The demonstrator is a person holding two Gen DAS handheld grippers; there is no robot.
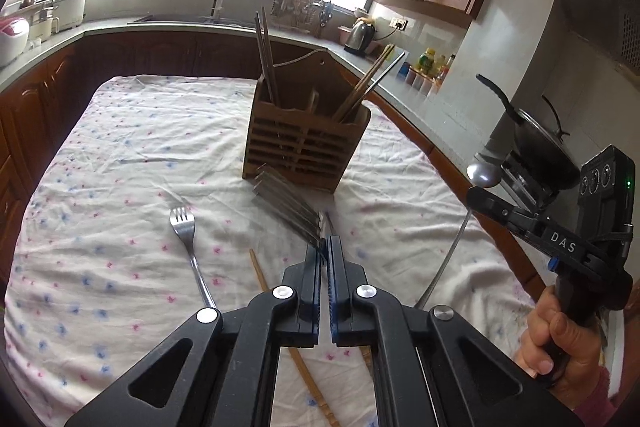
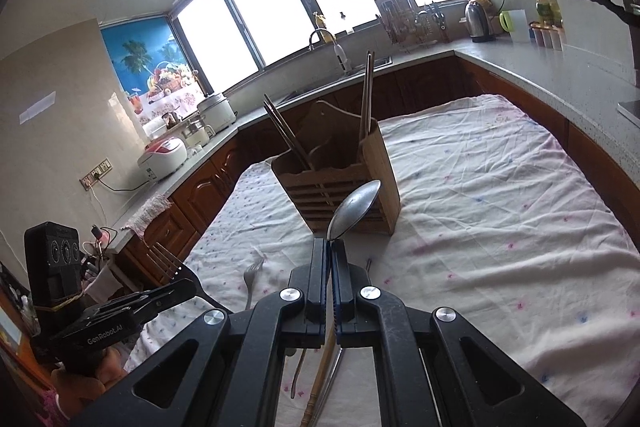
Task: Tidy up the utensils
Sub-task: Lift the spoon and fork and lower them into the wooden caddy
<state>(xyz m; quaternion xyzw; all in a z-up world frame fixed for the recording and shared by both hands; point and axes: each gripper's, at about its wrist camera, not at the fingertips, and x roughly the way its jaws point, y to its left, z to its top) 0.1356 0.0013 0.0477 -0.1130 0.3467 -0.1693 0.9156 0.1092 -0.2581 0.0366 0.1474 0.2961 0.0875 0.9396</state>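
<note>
The left gripper (image 1: pixel 324 247) was raised above the table with its jaws closed tight on a held fork, its fingers (image 1: pixel 311 267) pointing forward. The right gripper (image 2: pixel 331 251) was likewise pinched on a spoon held upright at the fingertips. In the left wrist view, the person's right hand (image 1: pixel 560 331) was wrapped around the right gripper's handle, knuckles outward, off to the right side.

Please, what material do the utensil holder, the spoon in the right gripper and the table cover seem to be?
Utensil holder: looks like wood or bamboo, matte brown, with visible grain and slats.
Spoon: likely stainless steel, grey and dully reflective.
Table cover: seems thin cotton-like fabric, white with small flower print, visibly wrinkled.
</note>
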